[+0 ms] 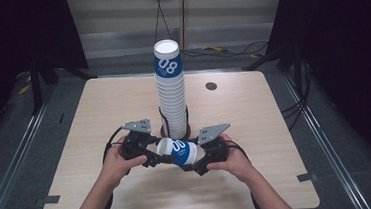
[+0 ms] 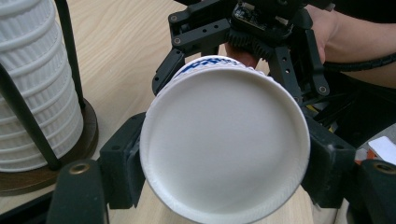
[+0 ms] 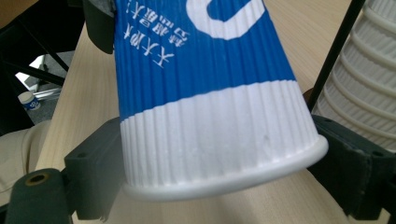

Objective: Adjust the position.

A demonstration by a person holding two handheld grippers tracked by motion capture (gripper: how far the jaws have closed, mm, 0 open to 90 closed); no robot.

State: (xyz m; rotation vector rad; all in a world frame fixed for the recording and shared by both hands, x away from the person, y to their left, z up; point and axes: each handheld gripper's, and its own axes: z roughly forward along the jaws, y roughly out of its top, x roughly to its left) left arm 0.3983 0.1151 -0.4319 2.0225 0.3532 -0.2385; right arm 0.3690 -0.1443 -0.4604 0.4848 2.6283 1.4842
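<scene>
Left gripper [image 1: 153, 156] is clamped on the base end of the blue-and-white cup [image 1: 177, 152], lying sideways. Right gripper [image 1: 198, 159] has its jaws around the rim end, pads right against it.

You have a ribbed paper cup [image 1: 178, 151], blue around the middle with white lettering and white at both ends, lying on its side just above the wooden table. Its rolled white rim [image 3: 224, 179] faces your right, its flat white base [image 2: 224, 140] your left. It hangs just in front of the tall stack of matching ribbed paper cups [image 1: 170, 88] standing upright on a round stand.
</scene>
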